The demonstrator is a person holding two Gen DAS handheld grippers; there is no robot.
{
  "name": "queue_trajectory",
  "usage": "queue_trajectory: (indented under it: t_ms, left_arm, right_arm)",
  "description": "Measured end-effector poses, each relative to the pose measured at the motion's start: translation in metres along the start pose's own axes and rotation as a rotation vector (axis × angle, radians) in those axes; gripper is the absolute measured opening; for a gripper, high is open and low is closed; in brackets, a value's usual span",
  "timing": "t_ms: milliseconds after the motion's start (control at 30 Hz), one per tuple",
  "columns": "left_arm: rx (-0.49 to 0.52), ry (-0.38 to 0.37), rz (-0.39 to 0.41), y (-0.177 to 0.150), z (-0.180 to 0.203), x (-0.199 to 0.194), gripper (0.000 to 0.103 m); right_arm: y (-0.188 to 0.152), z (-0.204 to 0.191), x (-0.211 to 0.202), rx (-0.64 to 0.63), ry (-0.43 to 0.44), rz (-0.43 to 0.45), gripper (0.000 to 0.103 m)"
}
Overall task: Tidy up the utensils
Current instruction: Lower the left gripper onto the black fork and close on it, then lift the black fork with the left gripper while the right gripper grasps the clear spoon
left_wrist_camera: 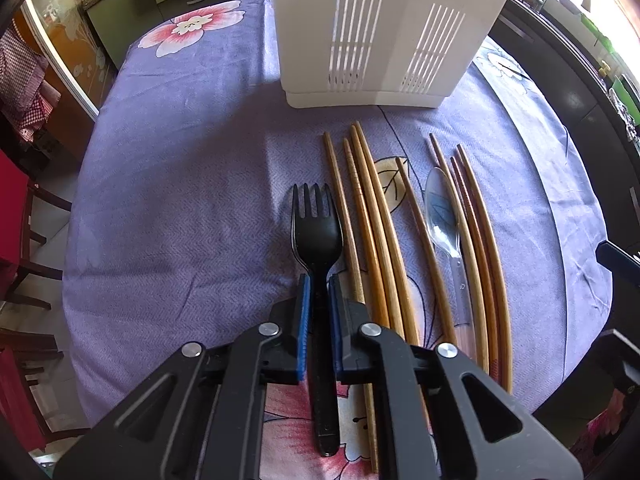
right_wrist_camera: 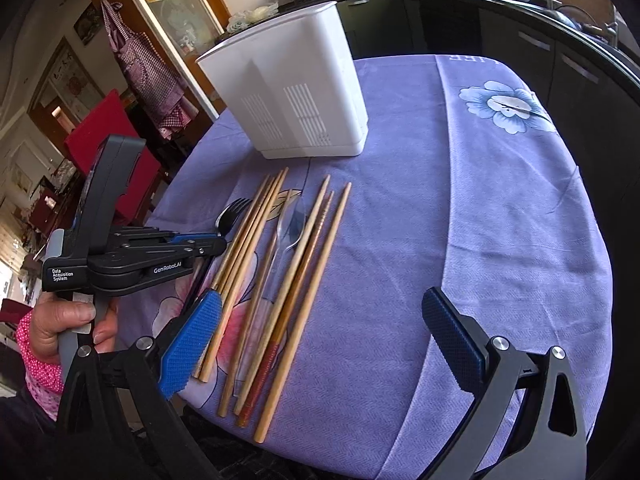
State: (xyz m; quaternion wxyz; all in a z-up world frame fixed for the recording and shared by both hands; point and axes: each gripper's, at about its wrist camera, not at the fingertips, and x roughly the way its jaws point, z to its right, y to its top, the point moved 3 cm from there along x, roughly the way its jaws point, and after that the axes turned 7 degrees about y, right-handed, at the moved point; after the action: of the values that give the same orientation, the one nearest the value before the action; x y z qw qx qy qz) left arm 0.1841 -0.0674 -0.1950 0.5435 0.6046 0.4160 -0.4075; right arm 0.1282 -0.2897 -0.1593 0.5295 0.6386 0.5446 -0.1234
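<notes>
**Fork clamped, caddy waiting**

Between the blue pads of the left tool (left_wrist_camera: 319, 292) sits the neck of a black plastic fork (left_wrist_camera: 318, 236), tines pointing away toward the caddy; the jaws are closed down onto it, both pads pressing its sides, and the fork lies along the purple flowered cloth (left_wrist_camera: 180, 200) that covers the worktop. On the side of this tool, seen from the right wrist camera, white lettering reads "GenRobot.AI" and, on the grey block behind, "Data Acquisition System". A hand (right_wrist_camera: 68, 320) in a pink dotted sleeve grips its handle.

Just beside the fork, to its right, lie wooden chopsticks (left_wrist_camera: 372, 220), roughly parallel, in two loose groups. Among the farther group lies a clear plastic spoon (left_wrist_camera: 442, 216), bowl toward the caddy, with chopsticks close on either side.

The right tool (right_wrist_camera: 322, 332) hangs above the near edge of the worktop with its jaws spread wide and nothing between them; its left pad is over the near ends of some chopsticks.

Beyond the utensils stands a white plastic utensil caddy (left_wrist_camera: 380, 40), upright, with slotted vents low on its front wall. Its inside cannot be seen from either camera, so whether it holds anything cannot be told. Faint white letters show on the far edge of the cloth, too cut off to read.
</notes>
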Motion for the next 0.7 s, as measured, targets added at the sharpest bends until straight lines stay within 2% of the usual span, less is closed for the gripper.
queue_trajectory:
  t_ms: [100, 233, 333, 400, 533, 567, 633, 667, 700]
  left_arm:
    - [-0.01, 0.003, 0.011, 0.002, -0.006, -0.002, 0.009]
    - [-0.009, -0.002, 0.03, 0.001, -0.01, -0.008, 0.009]
    - [-0.01, -0.011, 0.04, 0.0, -0.012, -0.011, 0.009]
    - [-0.012, -0.016, 0.047, 0.0, -0.014, -0.013, 0.009]
    - [-0.015, -0.028, 0.054, 0.0, -0.018, -0.013, 0.009]
    - [-0.017, -0.032, 0.055, 0.0, -0.019, -0.013, 0.009]
    - [-0.021, -0.039, 0.059, 0.0, -0.021, -0.013, 0.009]
    - [-0.023, -0.042, 0.061, 0.0, -0.023, -0.013, 0.009]
    - [-0.025, -0.045, 0.063, 0.0, -0.024, -0.013, 0.009]
  right_arm:
    - [0.006, -0.015, 0.013, -0.056, 0.046, -0.055, 0.099]
    - [0.015, -0.018, 0.033, 0.0, 0.116, -0.13, 0.099]
    - [0.022, -0.015, 0.048, 0.059, 0.077, -0.194, 0.099]
    - [0.025, -0.018, 0.055, 0.06, 0.095, -0.209, 0.098]
    - [0.028, -0.023, 0.067, 0.055, 0.064, -0.243, 0.096]
    - [0.029, -0.026, 0.069, 0.05, 0.067, -0.248, 0.091]
    - [0.029, -0.031, 0.072, 0.04, 0.054, -0.261, 0.069]
    - [0.029, -0.032, 0.075, 0.035, 0.013, -0.273, 0.047]
    - [0.028, -0.031, 0.076, 0.04, -0.026, -0.279, 0.038]
